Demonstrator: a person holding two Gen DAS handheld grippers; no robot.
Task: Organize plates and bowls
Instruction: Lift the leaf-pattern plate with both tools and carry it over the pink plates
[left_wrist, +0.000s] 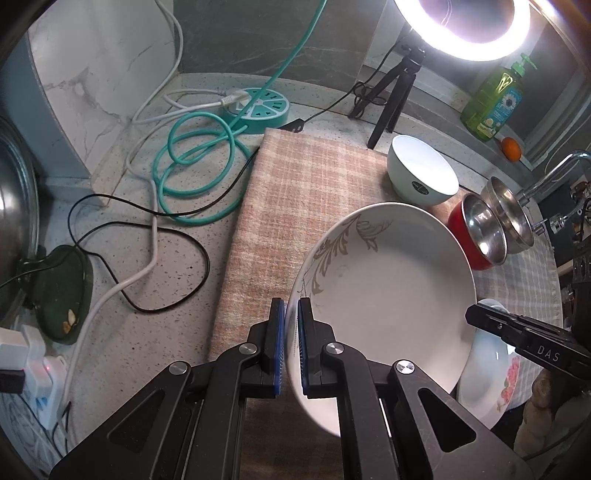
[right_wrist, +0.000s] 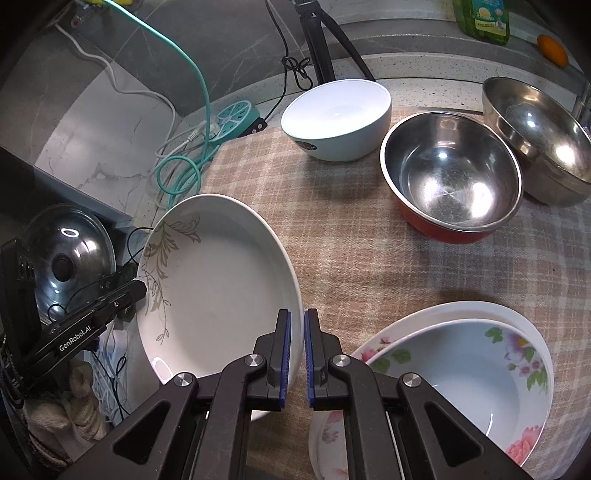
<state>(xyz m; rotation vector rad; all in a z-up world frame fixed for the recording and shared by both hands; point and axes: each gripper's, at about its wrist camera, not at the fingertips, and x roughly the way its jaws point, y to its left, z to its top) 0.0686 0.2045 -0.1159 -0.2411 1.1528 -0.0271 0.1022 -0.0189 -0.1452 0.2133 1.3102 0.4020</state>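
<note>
Closest in, the left gripper (left_wrist: 291, 345) has its blue pads pinching the rim of the leaf-patterned plate (left_wrist: 391, 295), and the right gripper (right_wrist: 297, 354) is clamped the same way on the opposite rim, so the plate is held between both tools, tilted and lifted clear of the checked cloth (right_wrist: 332, 251). In the right wrist view the left tool comes in from the plate's left edge; in the left wrist view the right tool comes in from the plate's right.

Just to the right of the held plate, low on the cloth, sits the floral bowl (right_wrist: 461, 373), nested in a floral plate (right_wrist: 480, 308) whose rim shows around it. A person's gloved hand (right_wrist: 62, 417) shows below the left tool.

Beyond the held plate, farther up the cloth, stands the red bowl (right_wrist: 450, 177) with its steel lining, and touching it on the far right is the plain steel bowl (right_wrist: 535, 140). To the left of those two, directly past the plate, is the pale green bowl (right_wrist: 336, 118), upright and apart from the red one.

Left of the plate, off the cloth, a steel pot lid (right_wrist: 70, 258) lies on the counter. Farther back still: a teal round power strip (left_wrist: 255, 107) with its coiled cable, a tripod (left_wrist: 391, 96) under the ring light (left_wrist: 461, 29), a green soap bottle (left_wrist: 495, 99) and a small orange (left_wrist: 511, 147).
</note>
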